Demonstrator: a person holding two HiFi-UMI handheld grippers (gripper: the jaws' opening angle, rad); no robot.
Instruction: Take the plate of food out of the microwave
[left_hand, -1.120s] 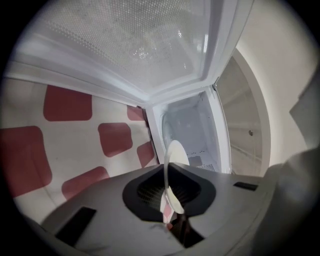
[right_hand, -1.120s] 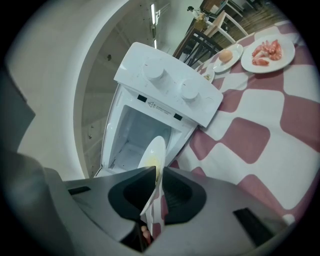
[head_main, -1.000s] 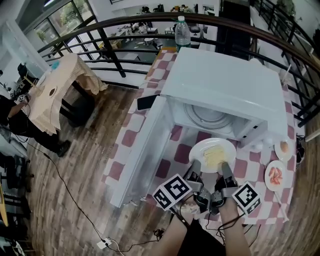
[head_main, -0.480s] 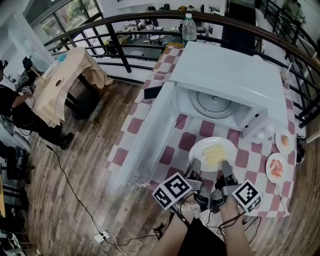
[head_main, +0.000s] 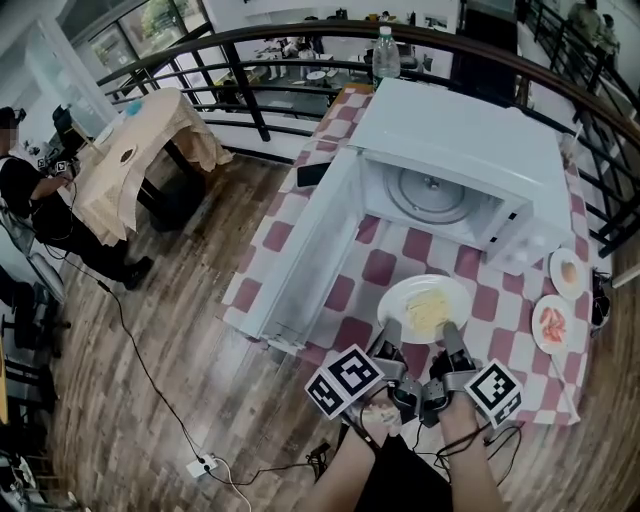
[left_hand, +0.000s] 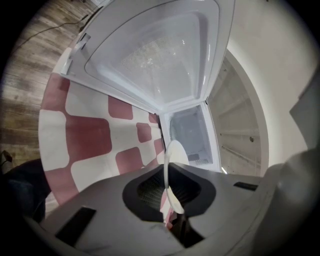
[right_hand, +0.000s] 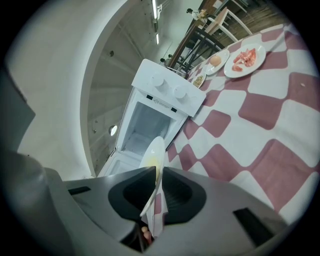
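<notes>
Plate of food (head_main: 425, 308): outside the open microwave (head_main: 455, 150), over the checked table (head_main: 381, 268) in front of the oven mouth; contact with the cloth cannot be told. Left gripper (head_main: 391, 332) and right gripper (head_main: 449, 333): each clamped on the plate's near rim, side by side, with the plate straight ahead of both. Judged next: lowering onto the bare cloth directly beneath, neither hand nearer.

Checked table (head_main: 380, 268) (microwave (head_main: 470, 150), perhaps a phone (head_main: 312, 175))
</notes>
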